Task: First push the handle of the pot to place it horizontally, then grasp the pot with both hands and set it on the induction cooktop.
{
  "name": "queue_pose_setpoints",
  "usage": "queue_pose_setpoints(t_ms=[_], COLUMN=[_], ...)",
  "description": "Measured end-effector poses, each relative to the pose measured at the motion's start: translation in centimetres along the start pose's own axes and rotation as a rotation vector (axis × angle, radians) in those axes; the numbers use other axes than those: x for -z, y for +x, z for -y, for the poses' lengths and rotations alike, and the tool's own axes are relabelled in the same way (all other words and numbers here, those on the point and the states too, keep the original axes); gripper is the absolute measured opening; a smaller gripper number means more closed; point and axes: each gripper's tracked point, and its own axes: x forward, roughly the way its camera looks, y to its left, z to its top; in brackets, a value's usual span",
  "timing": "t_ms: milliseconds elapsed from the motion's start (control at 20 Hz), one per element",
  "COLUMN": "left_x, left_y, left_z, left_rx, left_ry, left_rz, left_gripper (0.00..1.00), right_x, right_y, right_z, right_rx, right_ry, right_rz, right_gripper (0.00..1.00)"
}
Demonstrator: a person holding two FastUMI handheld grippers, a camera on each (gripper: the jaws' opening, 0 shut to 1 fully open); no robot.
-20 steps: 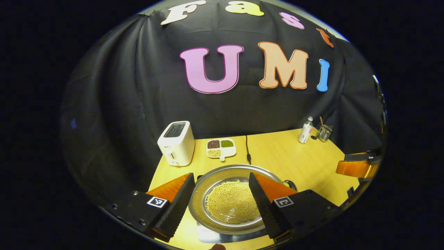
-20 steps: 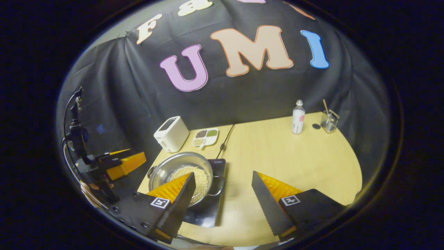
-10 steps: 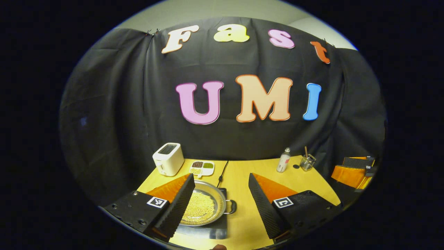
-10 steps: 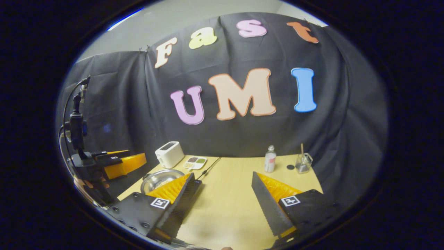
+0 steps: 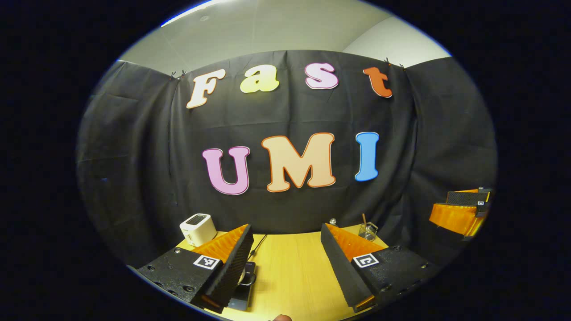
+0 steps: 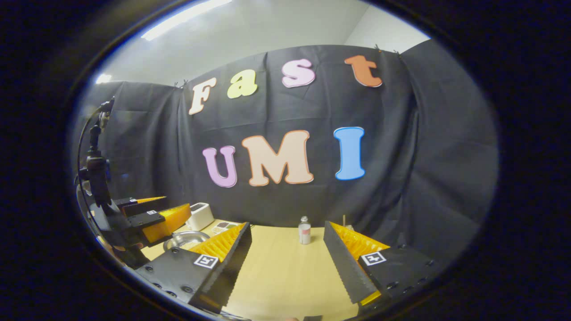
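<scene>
- Left gripper (image 5: 285, 249): jaws spread wide, nothing between the fingers, touching nothing; it hangs above the near part of the table (image 5: 290, 276).
- Right gripper (image 6: 287, 247): jaws equally wide apart, holding nothing, also clear of the table.
- In the right gripper view the left gripper appears again at far left, raised off the table, just beside the pot (image 6: 185, 240).
- In the left gripper view the right gripper appears at the far right edge, well apart from everything on the table.
- Pot: one, metal, at the left side of the table. In the left gripper view one of its loop handles (image 5: 246, 278) peeks out past the left finger, lying over the black cooktop (image 5: 243, 292); the pot sits on the cooktop.
- Pot contents: cannot tell from these angles.
- Count: one white toaster (image 5: 197, 228) at the far left; one divided dish (image 6: 224, 227) just right of it, contents too small to make out; one bottle (image 6: 304, 231) mid-table toward the back; one glass cup (image 5: 368, 231) at the far right with a thin stick standing in it.
- One black cord (image 5: 258, 246) runs from the back of the table toward the cooktop.
</scene>
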Motion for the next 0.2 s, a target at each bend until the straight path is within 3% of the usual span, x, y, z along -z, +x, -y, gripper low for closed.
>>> queue_pose_setpoints(t_ms=[200], left_x=[0.3], left_y=[-0.5], left_z=[1.4], left_rx=[-0.001], left_ry=[-0.014], left_rz=[-0.007], left_gripper=[0.93], right_x=[-0.1], right_y=[-2.1], right_z=[2.5], right_rx=[0.043], right_ry=[-0.007], right_rz=[0.019], right_gripper=[0.92])
